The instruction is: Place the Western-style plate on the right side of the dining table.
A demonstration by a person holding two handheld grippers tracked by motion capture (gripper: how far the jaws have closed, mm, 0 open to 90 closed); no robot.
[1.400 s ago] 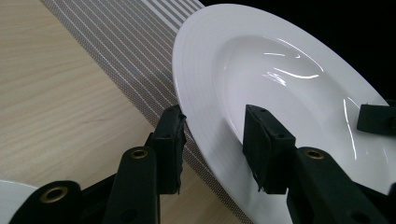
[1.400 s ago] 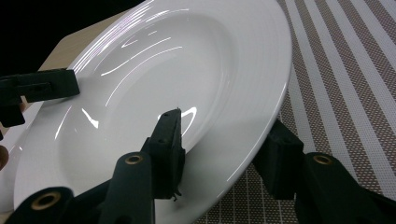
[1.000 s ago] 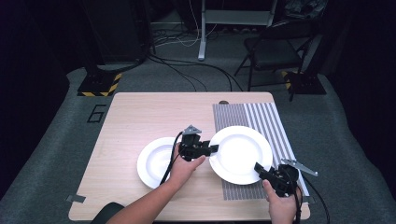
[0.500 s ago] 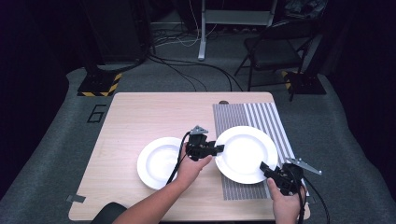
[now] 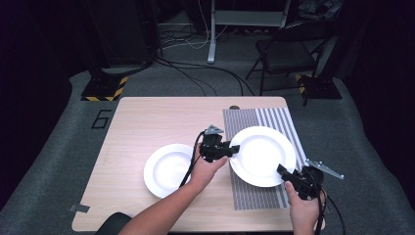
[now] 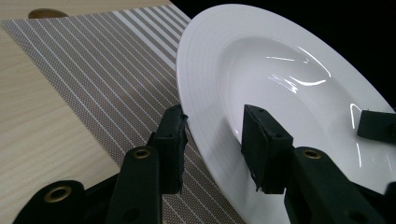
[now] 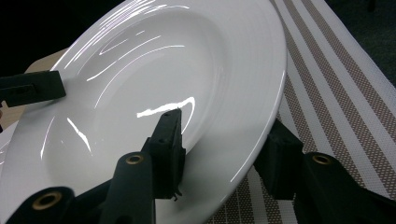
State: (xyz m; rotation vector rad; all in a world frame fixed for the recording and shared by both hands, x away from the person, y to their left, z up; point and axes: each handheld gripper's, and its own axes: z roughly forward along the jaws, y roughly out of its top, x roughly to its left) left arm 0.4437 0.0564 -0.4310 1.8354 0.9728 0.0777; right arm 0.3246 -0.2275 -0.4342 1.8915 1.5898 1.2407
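A large white plate (image 5: 264,154) hangs tilted over the striped placemat (image 5: 259,117) on the right side of the wooden table (image 5: 147,122). My left gripper (image 5: 235,149) is shut on the plate's left rim, and in the left gripper view the gripper (image 6: 212,116) has one jaw under the plate (image 6: 280,70) and one on its inside. My right gripper (image 5: 284,171) is shut on the near right rim. In the right gripper view that gripper (image 7: 226,123) straddles the plate's (image 7: 187,60) edge. A smaller white plate (image 5: 169,169) lies flat on the table, left of my left hand.
A small dark round spot (image 5: 234,107) sits at the table's far edge beside the placemat. Beyond the table are floor cables (image 5: 195,73), a folding chair (image 5: 288,54) and a yellow-black striped base (image 5: 105,88). The right gripper's cable (image 5: 333,215) hangs past the table's right edge.
Both grippers and the large plate have shifted to the right and slightly away, farther over the placemat. The smaller plate has stayed in place.
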